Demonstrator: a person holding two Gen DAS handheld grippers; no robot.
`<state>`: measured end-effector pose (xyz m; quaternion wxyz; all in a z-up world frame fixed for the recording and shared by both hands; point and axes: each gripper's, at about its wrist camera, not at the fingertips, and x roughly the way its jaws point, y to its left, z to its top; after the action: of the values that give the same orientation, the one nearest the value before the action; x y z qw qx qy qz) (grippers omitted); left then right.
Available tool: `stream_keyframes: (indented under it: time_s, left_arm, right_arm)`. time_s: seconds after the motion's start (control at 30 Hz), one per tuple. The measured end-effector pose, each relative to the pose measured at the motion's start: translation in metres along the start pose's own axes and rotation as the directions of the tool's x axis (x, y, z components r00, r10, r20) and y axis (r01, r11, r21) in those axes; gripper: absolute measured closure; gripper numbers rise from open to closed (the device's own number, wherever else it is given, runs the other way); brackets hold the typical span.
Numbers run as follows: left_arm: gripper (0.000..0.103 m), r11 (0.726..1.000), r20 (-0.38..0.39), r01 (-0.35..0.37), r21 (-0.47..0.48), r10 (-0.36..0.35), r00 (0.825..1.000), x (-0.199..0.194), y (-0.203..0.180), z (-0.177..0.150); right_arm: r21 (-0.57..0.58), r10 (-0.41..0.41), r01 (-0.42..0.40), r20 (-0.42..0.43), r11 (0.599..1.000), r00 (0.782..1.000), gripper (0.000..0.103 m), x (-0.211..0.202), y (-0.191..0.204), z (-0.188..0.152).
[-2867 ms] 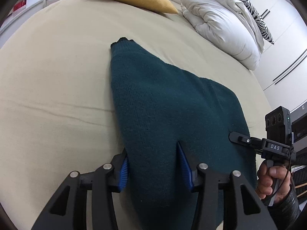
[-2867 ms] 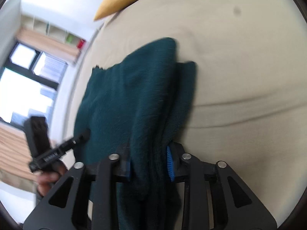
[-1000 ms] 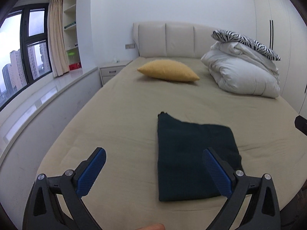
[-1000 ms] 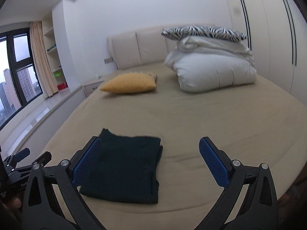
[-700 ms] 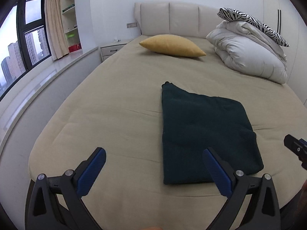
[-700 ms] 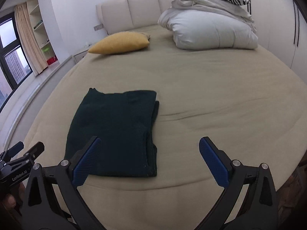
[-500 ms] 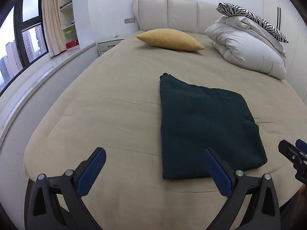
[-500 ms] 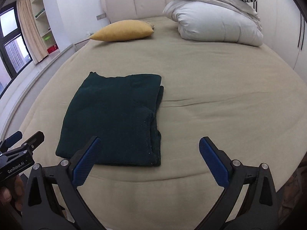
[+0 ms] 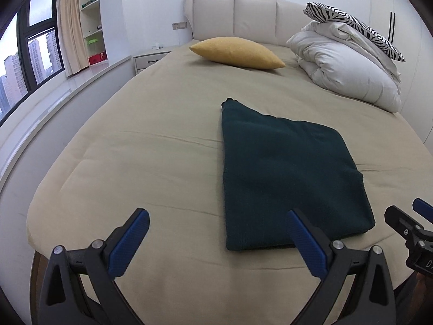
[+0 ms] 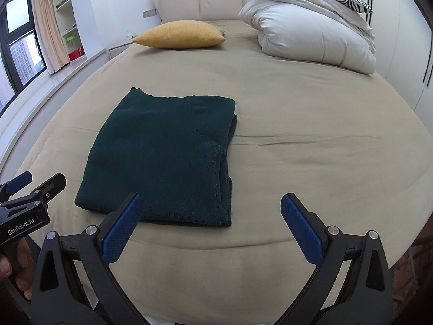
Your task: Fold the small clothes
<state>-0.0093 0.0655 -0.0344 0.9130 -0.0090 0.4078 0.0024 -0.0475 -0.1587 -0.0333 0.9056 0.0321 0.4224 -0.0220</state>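
The dark green knit garment lies folded into a flat rectangle near the foot edge of the beige bed, its long axis running toward the headboard and its layered edges on the right. It sits ahead and left of the right gripper and ahead and right of the left gripper; both have fingers spread wide and hold nothing, about equally near. "GenRobot.AI" reads on the left gripper's body.
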Motion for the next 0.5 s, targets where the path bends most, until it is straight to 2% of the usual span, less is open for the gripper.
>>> stream_keyframes:
  time_s: [0.5]
  left_arm:
    - [0.0,1.0,-0.005,-0.001,0.004,0.001,1.0,0.001,-0.0009,-0.0014]
  right_arm:
    - [0.0,-0.002,0.002,-0.011,1.0,1.0,0.0,0.0018,0.0036,-0.0004]
